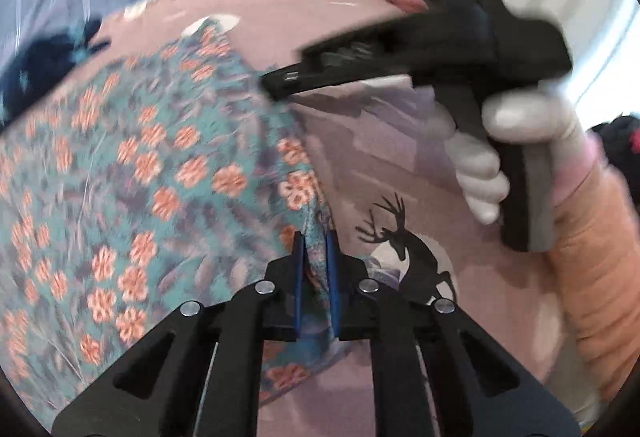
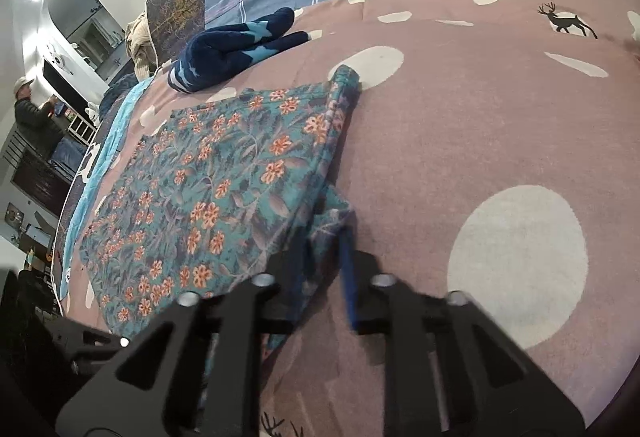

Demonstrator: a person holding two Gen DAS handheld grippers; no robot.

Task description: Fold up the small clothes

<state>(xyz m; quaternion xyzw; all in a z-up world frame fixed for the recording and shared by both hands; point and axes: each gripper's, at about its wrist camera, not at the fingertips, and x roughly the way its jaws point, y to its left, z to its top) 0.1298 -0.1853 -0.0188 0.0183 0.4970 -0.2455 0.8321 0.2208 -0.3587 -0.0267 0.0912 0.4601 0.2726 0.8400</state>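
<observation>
While pinched, floral cloth spreads leftward from left gripper.
</observation>
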